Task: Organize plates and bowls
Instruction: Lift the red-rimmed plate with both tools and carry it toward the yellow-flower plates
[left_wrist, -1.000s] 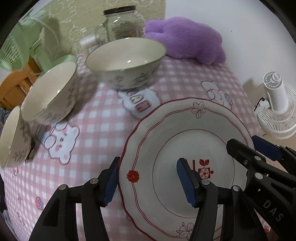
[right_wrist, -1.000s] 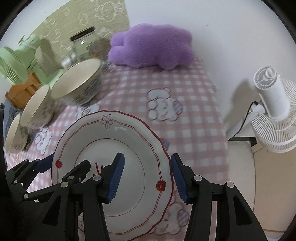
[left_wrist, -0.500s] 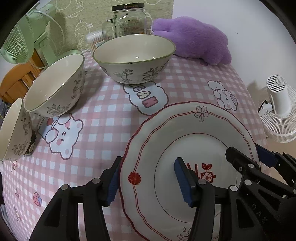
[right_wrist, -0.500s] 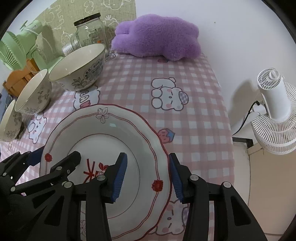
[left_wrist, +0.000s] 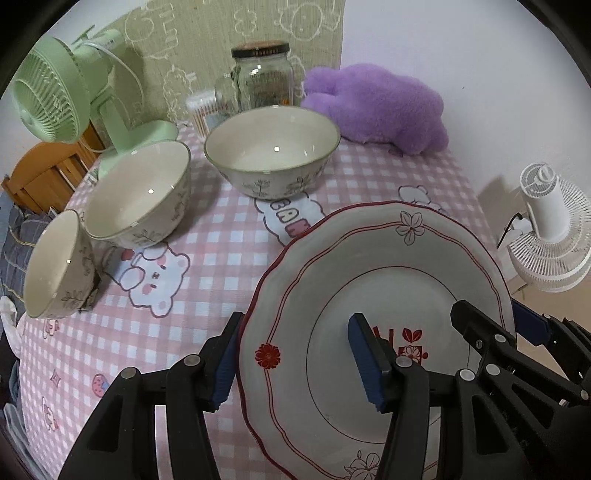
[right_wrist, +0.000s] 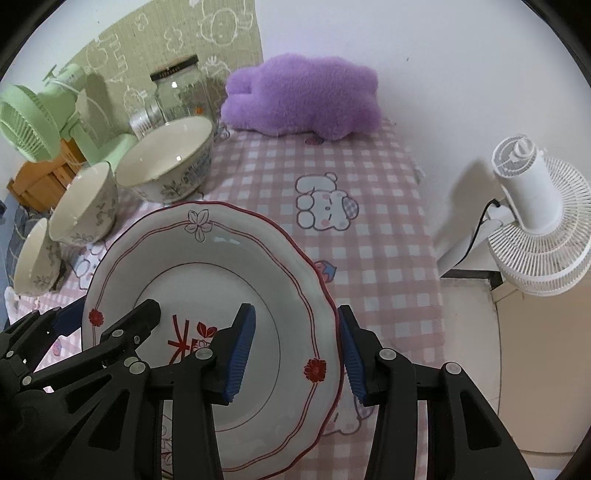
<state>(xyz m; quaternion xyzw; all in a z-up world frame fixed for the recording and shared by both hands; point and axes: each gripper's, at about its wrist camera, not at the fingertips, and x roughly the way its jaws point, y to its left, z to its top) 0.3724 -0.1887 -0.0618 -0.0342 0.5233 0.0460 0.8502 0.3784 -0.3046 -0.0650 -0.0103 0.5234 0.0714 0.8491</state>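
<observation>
While left claw (left_wrist: 295, 360) and right claw (right_wrist: 295, 345) clamp opposite plate (left_wrist: 369, 295) rims, bare tablecloth (right_wrist: 369, 236) lies right.

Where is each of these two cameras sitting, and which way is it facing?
Left wrist: on the left gripper, looking steeply down across the plate at three bowls; the right gripper shows at lower right.
Right wrist: on the right gripper, angled down over the plate's other rim toward a white fan; the left gripper shows at lower left.
Shared: plate, bowls, purple plush, checked cloth.
</observation>
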